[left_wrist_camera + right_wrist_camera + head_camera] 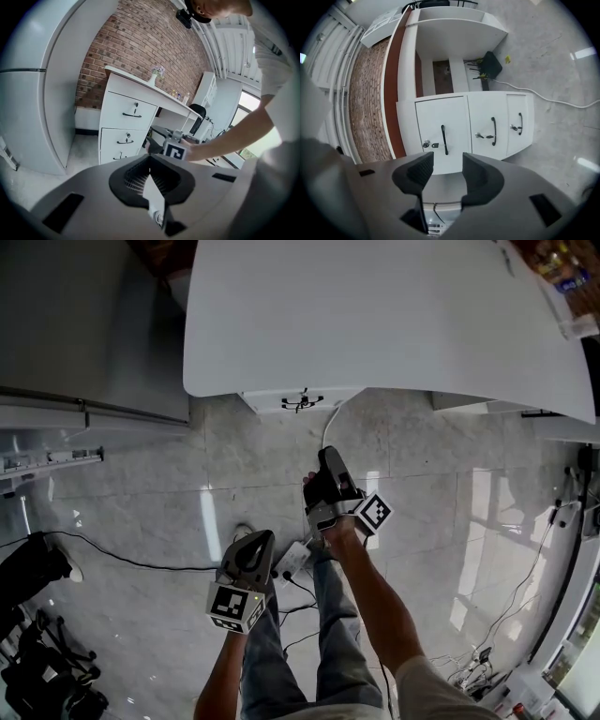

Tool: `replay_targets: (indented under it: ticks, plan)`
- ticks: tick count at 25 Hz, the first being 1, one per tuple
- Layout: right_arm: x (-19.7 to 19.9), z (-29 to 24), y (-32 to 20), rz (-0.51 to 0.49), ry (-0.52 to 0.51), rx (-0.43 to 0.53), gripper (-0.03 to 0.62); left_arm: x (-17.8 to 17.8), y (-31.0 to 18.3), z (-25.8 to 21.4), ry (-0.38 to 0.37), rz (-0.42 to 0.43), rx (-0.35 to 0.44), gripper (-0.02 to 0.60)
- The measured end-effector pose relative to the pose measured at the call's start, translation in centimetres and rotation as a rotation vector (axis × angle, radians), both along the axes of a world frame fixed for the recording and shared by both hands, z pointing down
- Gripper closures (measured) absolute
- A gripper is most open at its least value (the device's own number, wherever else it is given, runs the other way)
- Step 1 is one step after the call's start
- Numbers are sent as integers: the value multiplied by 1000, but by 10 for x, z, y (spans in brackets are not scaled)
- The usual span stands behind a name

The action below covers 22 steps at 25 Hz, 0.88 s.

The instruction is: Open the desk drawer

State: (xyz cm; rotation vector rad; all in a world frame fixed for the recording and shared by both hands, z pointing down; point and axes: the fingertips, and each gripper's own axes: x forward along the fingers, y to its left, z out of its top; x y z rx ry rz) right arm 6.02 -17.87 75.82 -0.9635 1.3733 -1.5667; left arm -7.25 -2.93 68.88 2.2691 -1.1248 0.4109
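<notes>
Presently the right claw [447,161] stands open and empty, well apart from the three drawers under one end of the white surface [375,315]. The left claw [150,165] is closed on nothing and hangs lower, nearer the person. All three drawers are shut, and the top drawer [457,122] lies closest to the right claw's line. It is judged rigid, running on slides with moderate drag, and not fragile. Hold is best taken at the middle of its black bar handle [444,139], which is thin, stiff and probably smooth, so the pads should close squarely across it. A key [433,146] sits in the lock beside the handle, so the drawer may be locked.
</notes>
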Motion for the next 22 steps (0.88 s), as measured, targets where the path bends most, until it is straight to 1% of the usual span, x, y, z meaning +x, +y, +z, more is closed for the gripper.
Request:
replay_targets:
  ticks: [2, 7, 16, 17, 18, 19, 20, 22]
  plan:
    - [-4, -4, -31, 7, 3, 21, 388, -3, 0, -1, 2, -3, -4, 569]
    - [-1, -5, -94, 95, -36, 22, 391, -9, -1, 0, -2, -15, -14, 569]
    - [-1, -13, -142, 117, -19, 32, 411, -13, 8, 3, 3, -17, -35, 569]
    - [-1, -15, -145, 120, -16, 31, 420, -13, 7, 3, 4, -18, -34, 569]
    - [0, -17, -147, 123, -10, 31, 449, -13, 7, 3, 4, -18, -34, 569]
    - [0, -19, -149, 127, -1, 32, 521, -14, 6, 2, 4, -19, -33, 569]
    - [0, -20, -149, 129, 10, 35, 545, -14, 6, 3, 5, -20, -32, 569]
    - [0, -21, -148, 125, 29, 42, 551, -14, 5, 3, 5, -20, -31, 569]
